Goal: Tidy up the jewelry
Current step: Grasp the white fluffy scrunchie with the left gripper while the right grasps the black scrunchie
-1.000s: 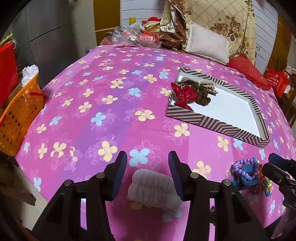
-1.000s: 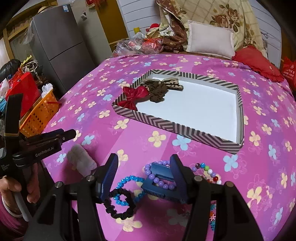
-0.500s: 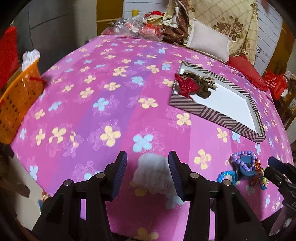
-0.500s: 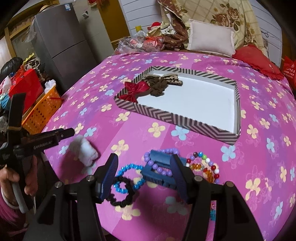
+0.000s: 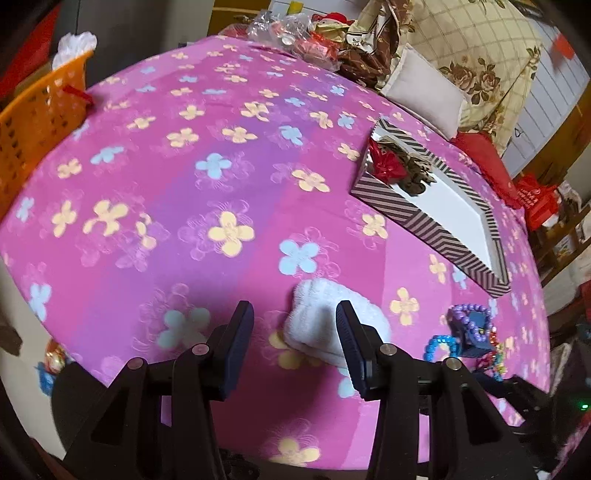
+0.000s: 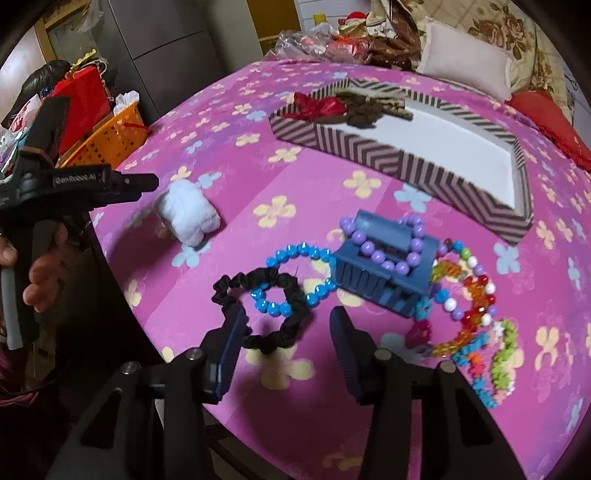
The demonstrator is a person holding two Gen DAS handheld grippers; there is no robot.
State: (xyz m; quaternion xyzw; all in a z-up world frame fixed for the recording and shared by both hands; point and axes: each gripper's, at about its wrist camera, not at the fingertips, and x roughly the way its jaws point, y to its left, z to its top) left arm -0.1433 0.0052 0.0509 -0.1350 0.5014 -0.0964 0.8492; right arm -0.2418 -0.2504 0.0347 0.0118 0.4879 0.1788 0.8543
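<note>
My left gripper (image 5: pixel 293 325) is open and empty, with a white fluffy scrunchie (image 5: pixel 325 325) on the pink cloth just ahead, toward its right finger. My right gripper (image 6: pixel 288 332) is open and empty above a black scrunchie (image 6: pixel 266 302) and a blue bead bracelet (image 6: pixel 291 277). A blue hair claw (image 6: pixel 384 273) wearing a purple bead bracelet (image 6: pixel 384 254) lies just beyond. Colourful bead bracelets (image 6: pixel 472 306) lie to its right. A striped tray (image 6: pixel 369 151) holds a red bow (image 6: pixel 317 107) and brown bows (image 6: pixel 369 110).
An orange basket (image 5: pixel 33 122) stands off the table's left edge. Cushions and plastic bags (image 5: pixel 295 33) are piled at the far side. The left gripper (image 6: pixel 85 184) shows at the left of the right wrist view, near the white scrunchie (image 6: pixel 188 214).
Both grippers have pulled back and dropped lower toward the table's near edge. The white scrunchie now sits toward the left gripper's right finger. The black scrunchie is now between the right fingers.
</note>
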